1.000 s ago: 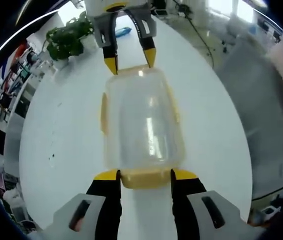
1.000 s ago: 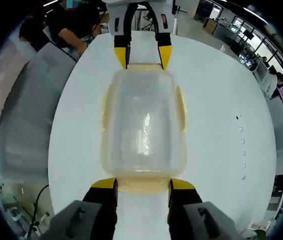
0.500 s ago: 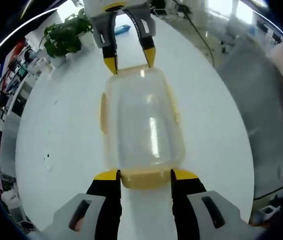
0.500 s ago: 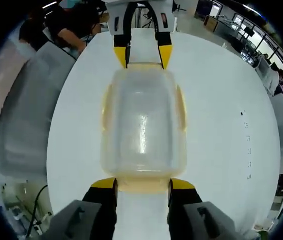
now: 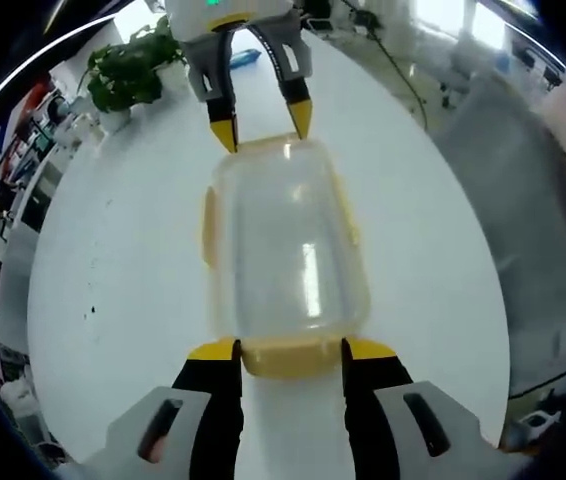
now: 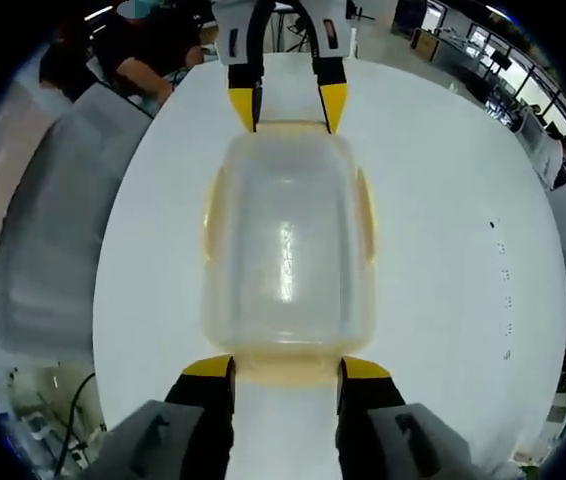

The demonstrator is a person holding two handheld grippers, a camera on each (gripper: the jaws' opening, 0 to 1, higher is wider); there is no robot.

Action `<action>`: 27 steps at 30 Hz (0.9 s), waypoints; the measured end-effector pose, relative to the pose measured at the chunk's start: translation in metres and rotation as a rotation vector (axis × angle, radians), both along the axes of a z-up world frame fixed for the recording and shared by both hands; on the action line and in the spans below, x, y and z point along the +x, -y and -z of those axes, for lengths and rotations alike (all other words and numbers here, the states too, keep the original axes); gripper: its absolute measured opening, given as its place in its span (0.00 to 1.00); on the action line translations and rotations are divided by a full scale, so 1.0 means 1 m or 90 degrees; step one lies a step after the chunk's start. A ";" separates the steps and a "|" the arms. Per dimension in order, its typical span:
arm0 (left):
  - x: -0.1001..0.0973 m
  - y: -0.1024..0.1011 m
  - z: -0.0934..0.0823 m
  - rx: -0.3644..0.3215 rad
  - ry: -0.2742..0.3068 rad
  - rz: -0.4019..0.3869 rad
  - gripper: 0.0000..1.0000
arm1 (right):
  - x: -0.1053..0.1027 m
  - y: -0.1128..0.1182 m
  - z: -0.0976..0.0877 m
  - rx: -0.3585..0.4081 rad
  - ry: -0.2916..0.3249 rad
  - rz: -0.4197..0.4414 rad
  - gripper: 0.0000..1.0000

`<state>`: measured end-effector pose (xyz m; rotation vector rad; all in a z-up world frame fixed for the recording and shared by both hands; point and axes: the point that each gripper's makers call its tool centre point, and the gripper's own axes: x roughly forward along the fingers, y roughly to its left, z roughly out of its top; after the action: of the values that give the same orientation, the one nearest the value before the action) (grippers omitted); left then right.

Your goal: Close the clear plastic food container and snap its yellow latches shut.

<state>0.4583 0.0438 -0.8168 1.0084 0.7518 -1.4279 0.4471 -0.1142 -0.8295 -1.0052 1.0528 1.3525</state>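
On the white table (image 5: 113,300), your clear plastic food container (image 5: 288,250) lies flat between the two grippers, lid already seated on the base. Your left gripper (image 5: 289,350) stands with jaws parted to either side of the near end latch (image 5: 291,357), tips just beside it; whether they bear on it I cannot tell. Your right gripper (image 6: 285,368) is set likewise at the opposite end latch (image 6: 285,372), jaws apart and holding nothing. Closing appears done; snapping remains to be confirmed. Side latches (image 6: 365,215) lie close against the walls, but the cloudy plastic and glare hide whether any latch is fully engaged.
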 end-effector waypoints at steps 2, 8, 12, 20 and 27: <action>0.000 0.000 0.000 0.002 0.000 0.002 0.36 | 0.000 0.000 0.000 0.002 -0.004 0.003 0.38; 0.000 0.000 0.001 0.002 -0.001 -0.004 0.37 | 0.000 0.001 0.001 -0.003 -0.002 0.001 0.38; -0.001 -0.001 0.001 0.003 -0.001 0.002 0.37 | 0.000 0.003 0.002 -0.010 0.003 0.000 0.37; 0.000 -0.007 0.002 0.020 0.008 -0.003 0.40 | 0.002 0.010 -0.002 -0.018 0.012 0.011 0.37; 0.007 -0.013 -0.009 0.009 0.020 -0.029 0.40 | 0.003 0.012 -0.010 -0.011 0.026 0.024 0.37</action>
<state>0.4649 0.0571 -0.8083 1.0159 0.7576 -1.3662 0.4505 -0.1262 -0.8195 -1.0174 1.0487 1.2890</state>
